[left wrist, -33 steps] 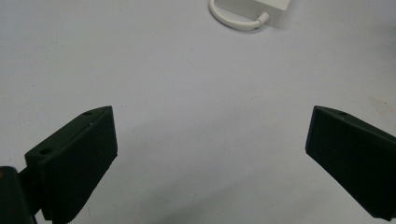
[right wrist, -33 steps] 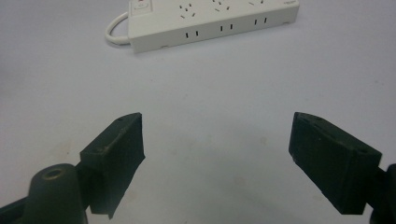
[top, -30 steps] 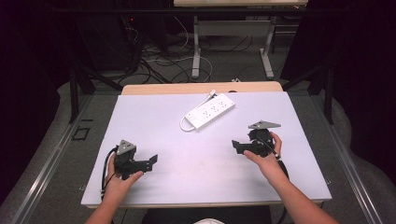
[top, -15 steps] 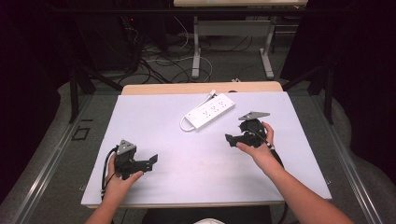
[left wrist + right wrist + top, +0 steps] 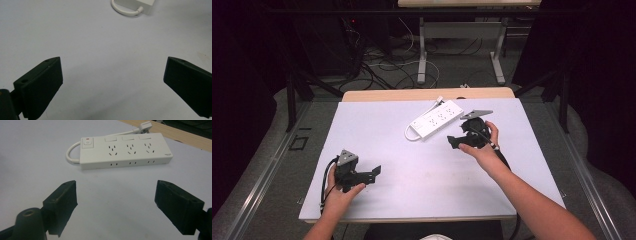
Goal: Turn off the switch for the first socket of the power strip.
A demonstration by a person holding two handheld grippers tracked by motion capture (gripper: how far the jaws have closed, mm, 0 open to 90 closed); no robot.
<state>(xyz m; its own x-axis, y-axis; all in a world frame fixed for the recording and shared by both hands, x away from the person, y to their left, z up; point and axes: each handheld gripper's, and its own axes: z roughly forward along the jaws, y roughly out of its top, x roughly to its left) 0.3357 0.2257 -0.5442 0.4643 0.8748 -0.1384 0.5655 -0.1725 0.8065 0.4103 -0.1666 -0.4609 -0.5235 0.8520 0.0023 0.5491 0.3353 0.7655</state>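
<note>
white power strip (image 5: 436,119) near right claw (image 5: 455,142), its cable (image 5: 70,155) looped beside

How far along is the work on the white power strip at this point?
Nothing looks done: the white power strip lies untouched on the table, cord looped at its end. In hand: the right gripper, jaws open and empty, points at the strip. The left gripper sits open near the front edge. Reaching and handling remain.

The power strip (image 5: 435,120) lies on the table (image 5: 377,125) just above frame centre. The right gripper (image 5: 455,142) sits just lower right of it; the left gripper (image 5: 375,173) lower left, well apart.
</note>
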